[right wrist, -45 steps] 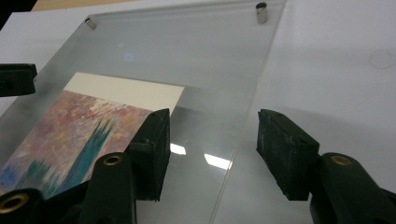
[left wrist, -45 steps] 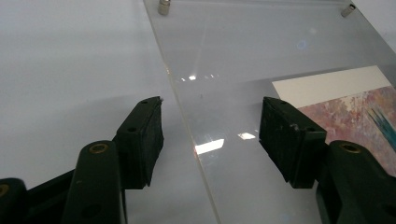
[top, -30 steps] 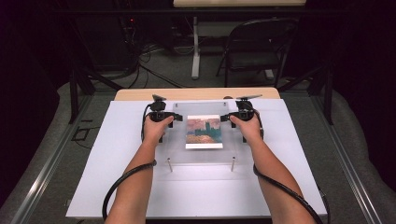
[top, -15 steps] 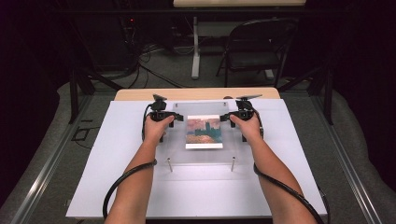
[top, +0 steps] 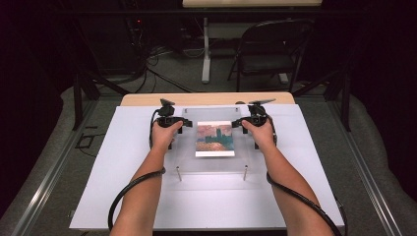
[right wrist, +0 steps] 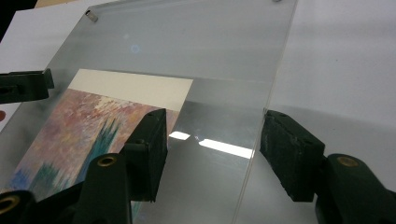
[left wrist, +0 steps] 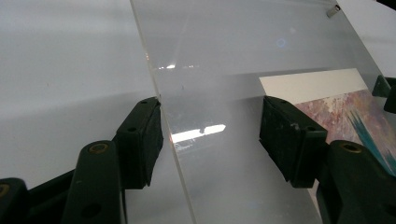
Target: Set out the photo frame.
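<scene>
**Straddling the clear panel's side edges**

Lying mid-frame in the high view on the white table (top: pixel 123 162), the acrylic panel (top: pixel 211 142) covers a painted print (top: pixel 215 139). Left gripper (top: pixel 178 123): jaws apart, just been closing, left edge between them. Right gripper (top: pixel 241 123): jaws apart astride the right edge. Judged stiff, slick, scratch-prone; best gripped by edges. No containers.

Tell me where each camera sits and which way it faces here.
High view: above the person's side, facing forward and down on the table; both forearms, left tool and right tool show.
Left gripper view: on the left tool, along its jaws at the clear plate's edge.
Right gripper view: on the right tool, jaws astride the opposite edge.
Shared by all: plate and picture.
</scene>
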Available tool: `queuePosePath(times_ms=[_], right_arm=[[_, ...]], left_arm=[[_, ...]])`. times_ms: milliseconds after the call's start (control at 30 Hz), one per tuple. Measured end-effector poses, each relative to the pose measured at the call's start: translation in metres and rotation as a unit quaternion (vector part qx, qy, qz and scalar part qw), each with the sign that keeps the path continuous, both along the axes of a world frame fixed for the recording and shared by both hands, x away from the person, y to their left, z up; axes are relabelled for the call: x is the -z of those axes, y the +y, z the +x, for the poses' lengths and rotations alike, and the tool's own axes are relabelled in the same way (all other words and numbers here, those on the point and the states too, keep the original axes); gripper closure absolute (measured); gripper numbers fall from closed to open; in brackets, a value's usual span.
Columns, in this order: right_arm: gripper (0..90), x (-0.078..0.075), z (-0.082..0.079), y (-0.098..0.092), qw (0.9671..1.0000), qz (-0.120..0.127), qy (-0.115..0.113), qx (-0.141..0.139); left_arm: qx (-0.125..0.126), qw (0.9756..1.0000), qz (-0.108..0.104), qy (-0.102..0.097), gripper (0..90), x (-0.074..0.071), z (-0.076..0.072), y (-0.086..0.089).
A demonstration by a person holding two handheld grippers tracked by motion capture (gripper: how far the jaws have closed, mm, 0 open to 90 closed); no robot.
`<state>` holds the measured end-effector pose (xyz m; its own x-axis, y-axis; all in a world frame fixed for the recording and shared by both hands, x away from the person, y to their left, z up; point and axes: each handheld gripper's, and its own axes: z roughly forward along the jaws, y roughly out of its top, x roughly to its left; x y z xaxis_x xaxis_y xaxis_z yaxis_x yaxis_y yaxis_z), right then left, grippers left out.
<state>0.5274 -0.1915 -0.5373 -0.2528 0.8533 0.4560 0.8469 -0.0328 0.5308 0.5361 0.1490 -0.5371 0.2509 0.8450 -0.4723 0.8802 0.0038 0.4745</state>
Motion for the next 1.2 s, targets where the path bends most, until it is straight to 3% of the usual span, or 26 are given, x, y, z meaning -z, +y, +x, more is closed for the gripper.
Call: queuePosePath(times_ms=[667,1200], right_arm=[[43.0,-0.01,-0.002,-0.002,1.0,-0.007,0.0,-0.006],[45.5,-0.027,-0.008,-0.005,0.9994,-0.015,-0.023,-0.02]], left_arm=[[0.006,1.0,0.0,-0.004,42.9,-0.01,0.0,0.001],[0.012,0.9997,0.002,-0.022,46.7,-0.029,-0.005,0.002]])
